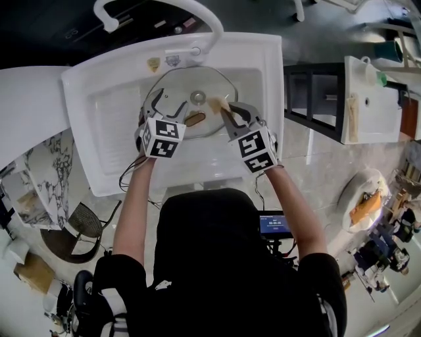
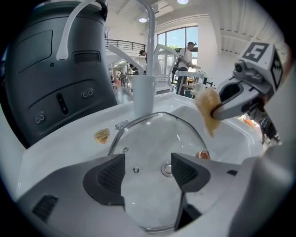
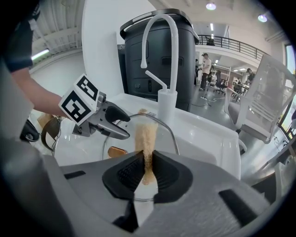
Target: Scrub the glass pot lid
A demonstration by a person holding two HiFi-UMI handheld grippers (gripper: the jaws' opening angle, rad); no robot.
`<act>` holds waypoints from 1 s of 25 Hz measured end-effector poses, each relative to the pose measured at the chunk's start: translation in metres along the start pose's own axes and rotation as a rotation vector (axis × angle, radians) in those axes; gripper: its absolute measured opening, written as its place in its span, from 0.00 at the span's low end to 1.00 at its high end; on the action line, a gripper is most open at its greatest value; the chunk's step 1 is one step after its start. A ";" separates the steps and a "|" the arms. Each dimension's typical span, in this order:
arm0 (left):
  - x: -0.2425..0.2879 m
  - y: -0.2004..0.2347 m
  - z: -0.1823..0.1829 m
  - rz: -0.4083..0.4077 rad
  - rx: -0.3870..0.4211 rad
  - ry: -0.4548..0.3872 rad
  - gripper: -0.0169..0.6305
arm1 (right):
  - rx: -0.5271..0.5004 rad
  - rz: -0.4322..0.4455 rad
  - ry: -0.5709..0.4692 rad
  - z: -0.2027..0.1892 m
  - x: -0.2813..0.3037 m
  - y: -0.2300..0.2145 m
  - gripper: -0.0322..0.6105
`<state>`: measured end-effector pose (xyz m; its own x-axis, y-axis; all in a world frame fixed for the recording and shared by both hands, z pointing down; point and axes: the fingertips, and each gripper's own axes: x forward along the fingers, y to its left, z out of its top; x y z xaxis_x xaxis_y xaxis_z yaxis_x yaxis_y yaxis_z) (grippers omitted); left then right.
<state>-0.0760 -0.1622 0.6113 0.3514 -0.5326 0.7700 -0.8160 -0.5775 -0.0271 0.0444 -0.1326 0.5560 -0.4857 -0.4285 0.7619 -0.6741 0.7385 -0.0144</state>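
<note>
A round glass pot lid lies flat in the white sink, its metal centre fitting facing up. My left gripper hovers over the lid's left side, and in the left gripper view its jaws stand wide apart with only the lid seen beneath them. My right gripper is shut on a tan sponge over the lid's right edge. The right gripper view shows the sponge pinched upright between the pads. Each gripper shows in the other's view: right gripper, left gripper.
A white arched faucet rises at the sink's back edge, with a dark bin behind it. A brown oval piece sits by the lid's near side. A dark rack and a second white sink stand at the right.
</note>
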 end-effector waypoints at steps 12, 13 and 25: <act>0.010 -0.002 -0.001 0.019 0.028 0.011 0.46 | 0.016 -0.001 0.012 -0.009 0.004 -0.001 0.10; 0.010 -0.002 -0.002 0.020 0.028 0.010 0.46 | 0.010 -0.004 0.021 -0.010 0.004 -0.003 0.10; 0.010 -0.002 -0.002 0.028 0.015 -0.017 0.47 | 0.040 0.002 0.011 -0.014 0.004 -0.001 0.10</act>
<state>-0.0718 -0.1651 0.6205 0.3361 -0.5592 0.7578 -0.8189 -0.5709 -0.0581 0.0510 -0.1277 0.5687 -0.4808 -0.4212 0.7690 -0.6949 0.7179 -0.0413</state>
